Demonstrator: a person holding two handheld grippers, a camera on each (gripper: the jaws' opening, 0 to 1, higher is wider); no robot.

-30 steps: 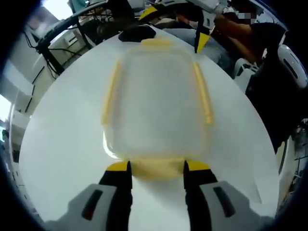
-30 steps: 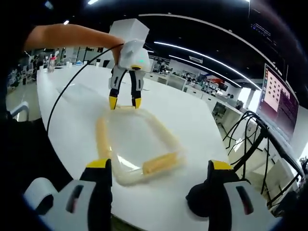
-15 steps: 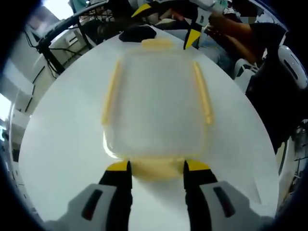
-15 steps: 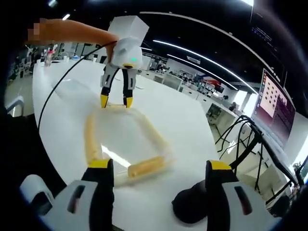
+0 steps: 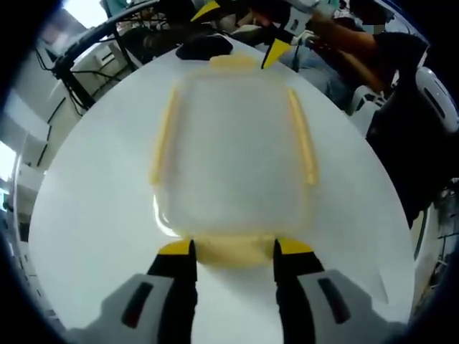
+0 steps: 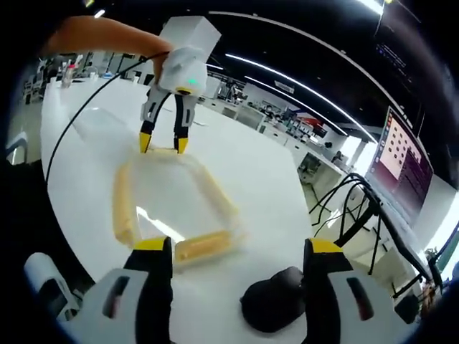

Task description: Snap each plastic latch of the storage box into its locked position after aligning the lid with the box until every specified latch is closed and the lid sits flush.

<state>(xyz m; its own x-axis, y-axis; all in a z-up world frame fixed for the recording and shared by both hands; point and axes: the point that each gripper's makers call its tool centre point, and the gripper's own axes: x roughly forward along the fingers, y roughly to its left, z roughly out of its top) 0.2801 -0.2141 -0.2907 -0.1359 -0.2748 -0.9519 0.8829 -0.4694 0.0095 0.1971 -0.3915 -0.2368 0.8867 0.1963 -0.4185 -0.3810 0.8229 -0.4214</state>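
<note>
A clear storage box [image 5: 233, 143] with its lid on lies on the white table [image 5: 93, 215]. It has yellow latches on all sides. My left gripper [image 5: 231, 252] is open, its jaws standing either side of the near end latch [image 5: 233, 256]. The right gripper view shows the same box [image 6: 168, 197] with the left gripper [image 6: 163, 142] at the far end latch [image 6: 163, 152], tips down on it. My right gripper [image 6: 238, 247] is wide open above the table, short of the box's other end latch [image 6: 203, 246]. The right gripper's yellow fingertips [image 5: 276, 51] hover beyond the far end latch [image 5: 233, 63].
A black mouse-like object [image 6: 276, 308] lies on the table just beyond the box end, also seen as a dark shape [image 5: 204, 49]. A person's arm [image 6: 100, 36] holds the left gripper, with a cable trailing. A person [image 5: 358, 50] sits past the table edge. A monitor [image 6: 401, 165] stands at the right.
My right gripper has drawn back and up from the box, so its yellow tips sit farther off in the left gripper view. The left gripper and the box have not moved.
</note>
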